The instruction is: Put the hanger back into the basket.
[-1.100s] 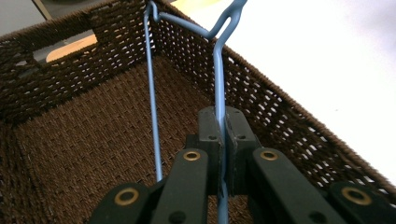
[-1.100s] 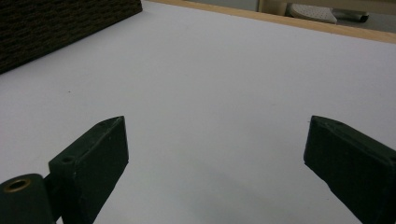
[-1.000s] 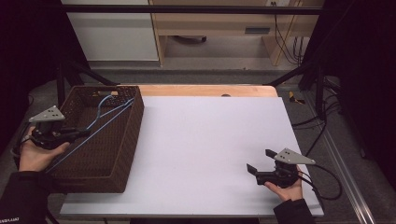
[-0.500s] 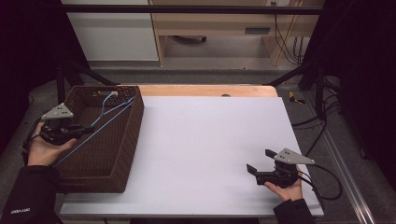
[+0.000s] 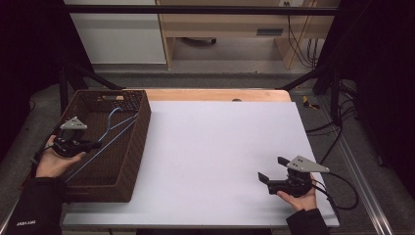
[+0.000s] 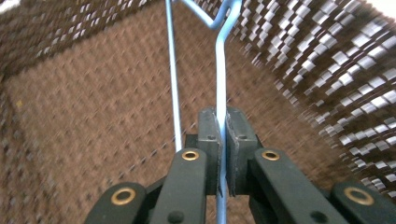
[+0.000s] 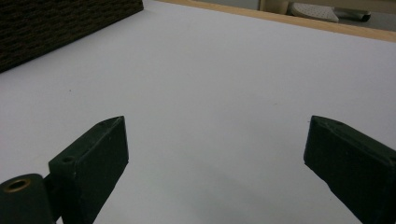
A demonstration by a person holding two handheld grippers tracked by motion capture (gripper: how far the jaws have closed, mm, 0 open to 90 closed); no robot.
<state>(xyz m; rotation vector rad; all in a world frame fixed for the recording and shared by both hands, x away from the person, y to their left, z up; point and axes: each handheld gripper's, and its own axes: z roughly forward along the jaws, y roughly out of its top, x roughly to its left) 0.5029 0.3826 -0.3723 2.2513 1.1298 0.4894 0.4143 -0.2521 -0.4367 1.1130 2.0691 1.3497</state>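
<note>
Blue wire hanger (image 6: 220,70) runs off the left gripper view's top and bottom edges; basket (image 6: 327,70) weave motion-blurred there. Basket (image 7: 56,23) cut off top-left in right gripper view.

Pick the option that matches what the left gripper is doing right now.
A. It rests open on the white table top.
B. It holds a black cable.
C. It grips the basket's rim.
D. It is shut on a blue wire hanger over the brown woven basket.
D: in the left gripper view, the left gripper is shut on the thin blue wire hanger, with the brown woven basket behind it.
</note>
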